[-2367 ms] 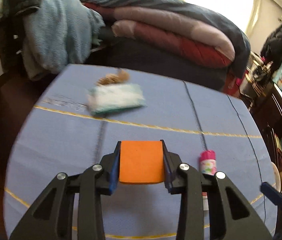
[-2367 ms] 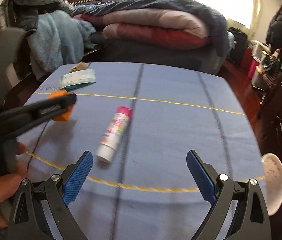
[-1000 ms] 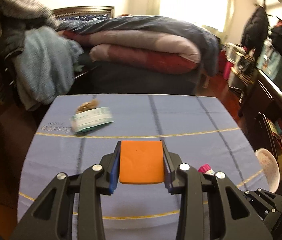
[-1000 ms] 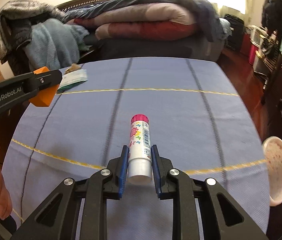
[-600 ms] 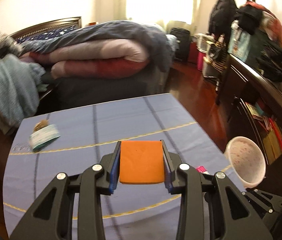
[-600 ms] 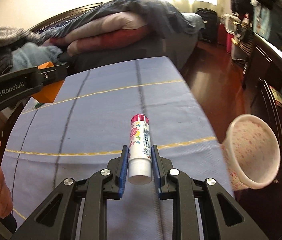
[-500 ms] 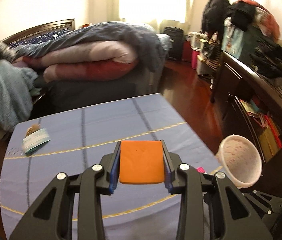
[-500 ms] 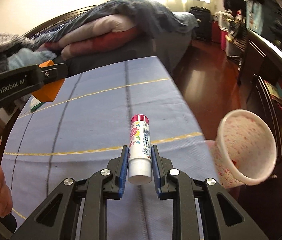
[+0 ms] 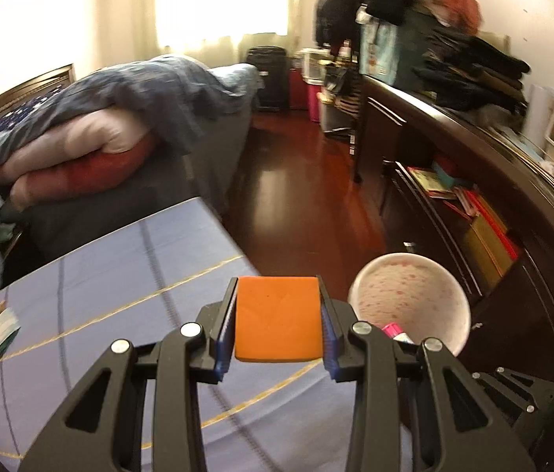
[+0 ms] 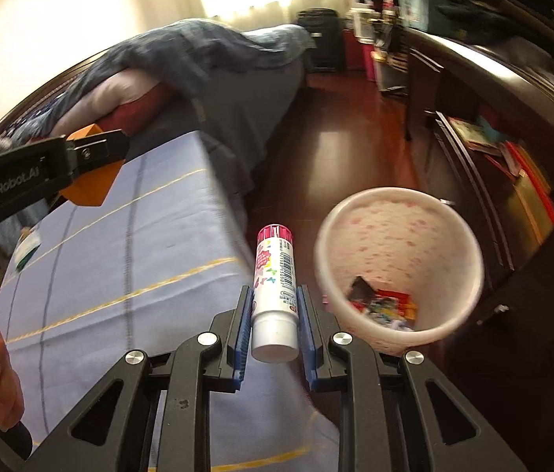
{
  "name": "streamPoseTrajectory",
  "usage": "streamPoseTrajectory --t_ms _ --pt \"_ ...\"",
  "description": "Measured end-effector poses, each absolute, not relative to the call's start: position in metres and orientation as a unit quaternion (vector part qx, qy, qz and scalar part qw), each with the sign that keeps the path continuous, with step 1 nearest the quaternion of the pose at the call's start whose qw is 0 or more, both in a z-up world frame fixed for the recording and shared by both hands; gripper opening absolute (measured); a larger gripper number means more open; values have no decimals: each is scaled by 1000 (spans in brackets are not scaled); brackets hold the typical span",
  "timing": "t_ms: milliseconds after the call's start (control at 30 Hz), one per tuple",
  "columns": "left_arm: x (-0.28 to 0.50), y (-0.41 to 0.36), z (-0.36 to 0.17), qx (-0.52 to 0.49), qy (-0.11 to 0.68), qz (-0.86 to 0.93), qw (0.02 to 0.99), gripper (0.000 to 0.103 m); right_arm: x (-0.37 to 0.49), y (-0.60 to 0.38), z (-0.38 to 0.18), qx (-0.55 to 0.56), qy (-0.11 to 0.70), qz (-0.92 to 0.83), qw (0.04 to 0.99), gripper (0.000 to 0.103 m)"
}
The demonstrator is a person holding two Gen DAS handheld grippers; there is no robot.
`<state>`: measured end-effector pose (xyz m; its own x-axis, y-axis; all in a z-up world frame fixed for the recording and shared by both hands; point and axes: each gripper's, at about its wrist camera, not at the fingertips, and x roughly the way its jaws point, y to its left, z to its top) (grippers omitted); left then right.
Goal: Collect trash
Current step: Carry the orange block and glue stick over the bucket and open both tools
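Orange block (image 9: 278, 318) stays pinched in left gripper (image 9: 278, 328); right gripper (image 10: 274, 316) still clamps glue stick (image 10: 275, 275). Both now past the table (image 10: 119, 244) edge, beside the bin (image 10: 396, 275), previously over mid-table.

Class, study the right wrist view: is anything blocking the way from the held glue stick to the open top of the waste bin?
Nothing visible does. The glue stick, clamped in the right gripper, sits just left of the waste bin, whose mouth is open, with wrappers only at its bottom.
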<state>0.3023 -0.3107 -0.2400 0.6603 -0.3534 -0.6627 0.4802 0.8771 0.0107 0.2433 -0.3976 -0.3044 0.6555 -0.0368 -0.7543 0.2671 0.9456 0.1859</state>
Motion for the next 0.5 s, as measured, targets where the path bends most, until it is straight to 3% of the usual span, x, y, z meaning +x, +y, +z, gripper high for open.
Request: streamPoseTrajectory --t_ms 500 --pt "309 -416 -264 125 350 -306 876 36 226 -494 -322 179 398 -184 881 23"
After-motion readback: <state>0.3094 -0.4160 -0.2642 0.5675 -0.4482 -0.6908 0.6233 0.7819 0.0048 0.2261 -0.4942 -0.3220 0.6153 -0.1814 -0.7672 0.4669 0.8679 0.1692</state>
